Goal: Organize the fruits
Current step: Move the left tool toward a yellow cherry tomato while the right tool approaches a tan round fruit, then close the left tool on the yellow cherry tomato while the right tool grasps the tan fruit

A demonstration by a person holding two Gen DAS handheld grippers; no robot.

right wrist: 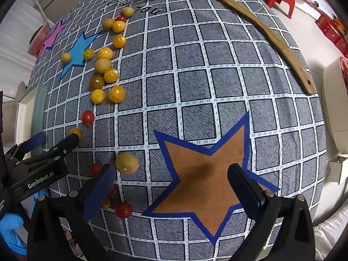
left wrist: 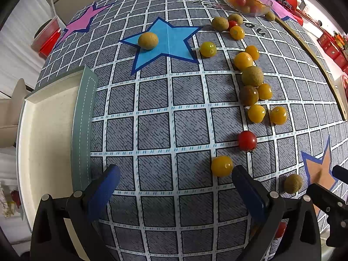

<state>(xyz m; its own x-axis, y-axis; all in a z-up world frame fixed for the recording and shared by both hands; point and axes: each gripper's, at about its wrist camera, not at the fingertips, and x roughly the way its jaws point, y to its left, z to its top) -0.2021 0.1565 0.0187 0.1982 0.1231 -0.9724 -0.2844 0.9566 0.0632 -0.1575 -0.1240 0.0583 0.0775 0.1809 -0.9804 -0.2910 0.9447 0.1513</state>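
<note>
We hold both grippers wide apart over the table, nothing between the fingers. Left gripper (left wrist: 176, 184) hovers near the table's left edge, beside the white tray (left wrist: 43, 130) that has a grey-green rim and sits at that edge. A yellow tomato (left wrist: 221, 166) lies just beside our left gripper's right finger (left wrist: 250, 191), looks like touching but we cannot tell. A red tomato (left wrist: 247, 140) sits a little farther in.

Right gripper (right wrist: 171, 187) hangs over the orange star (right wrist: 204, 174) printed on the grid tablecloth (right wrist: 195, 76), near the front edge. A brown longan (right wrist: 126, 163) lies just beside its left finger (right wrist: 100, 191), and another red tomato (right wrist: 123, 209) lies near the front edge below it.

The loose fruit pile (left wrist: 252, 82), yellow tomatoes mixed with brown longans, runs in a line from mid-table toward the far edge. One longan (left wrist: 148, 40) sits alone on the blue star (left wrist: 167, 41). A glass bowl (left wrist: 245, 0) of fruit stands at the far edge. A wooden stick (right wrist: 261, 28) lies along the right edge.
</note>
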